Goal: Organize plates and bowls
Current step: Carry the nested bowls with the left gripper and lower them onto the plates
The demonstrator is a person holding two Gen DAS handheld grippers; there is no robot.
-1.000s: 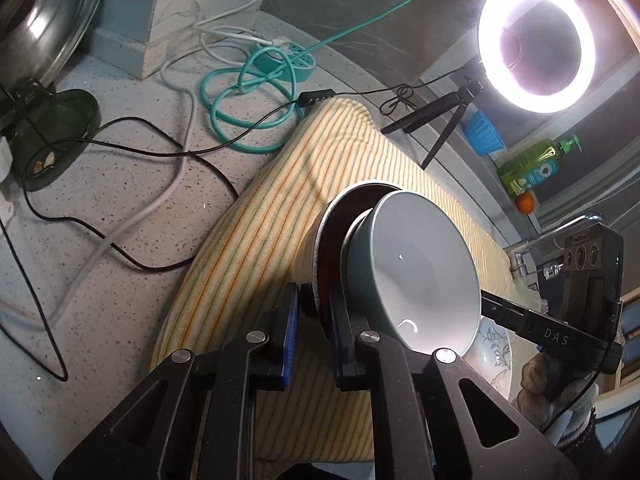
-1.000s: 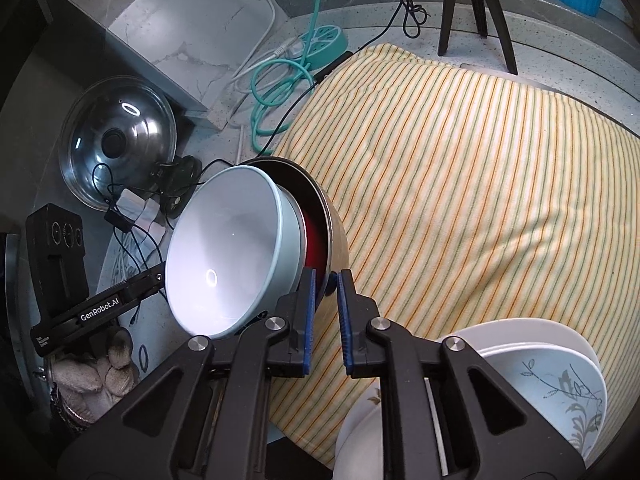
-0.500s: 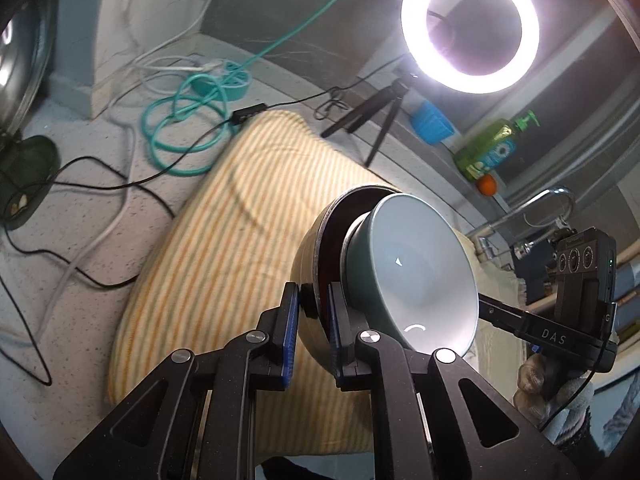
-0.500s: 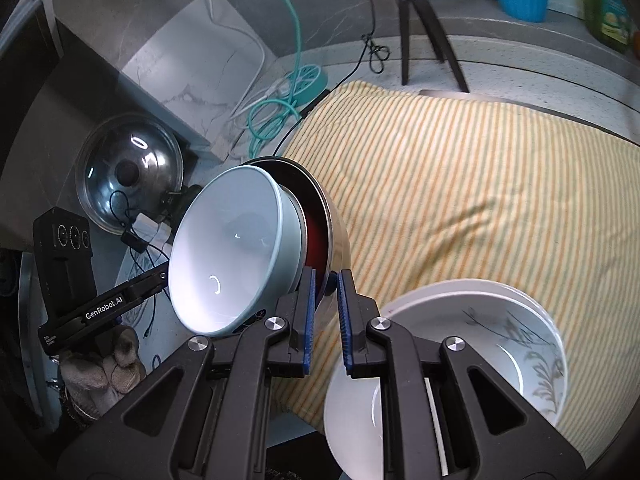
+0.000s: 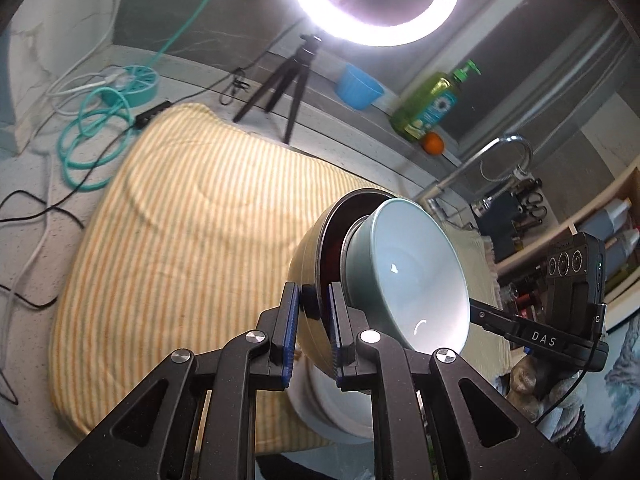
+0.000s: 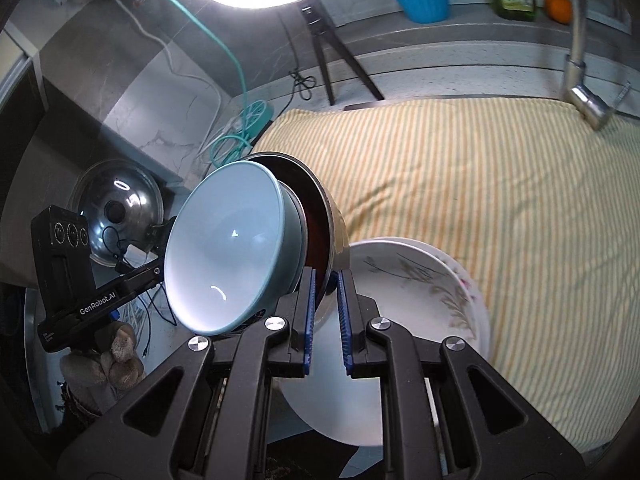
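Note:
Both grippers hold one stack of bowls in the air above the striped cloth (image 5: 180,216). My left gripper (image 5: 312,320) is shut on the rim of the outer metal bowl (image 5: 310,264), which has a red inside. A pale blue bowl (image 5: 408,276) is nested in it. My right gripper (image 6: 324,312) is shut on the opposite rim of the same metal bowl (image 6: 334,220), with the blue bowl (image 6: 228,248) to its left. White plates with a leaf pattern (image 6: 424,280) lie stacked on the cloth just below; their edge shows in the left wrist view (image 5: 332,412).
A ring light on a tripod (image 5: 372,4), a blue cup (image 5: 358,88), a green soap bottle (image 5: 428,108) and an orange (image 5: 433,143) stand along the back ledge. A tap (image 6: 580,64) hangs at right. Cables and a teal hose (image 5: 96,136) lie left. A steel lid (image 6: 116,208) leans at far left.
Both grippers have carried the bowl stack to the right and upward. The white plates have come into view directly beneath the stack. Both grips are unchanged.

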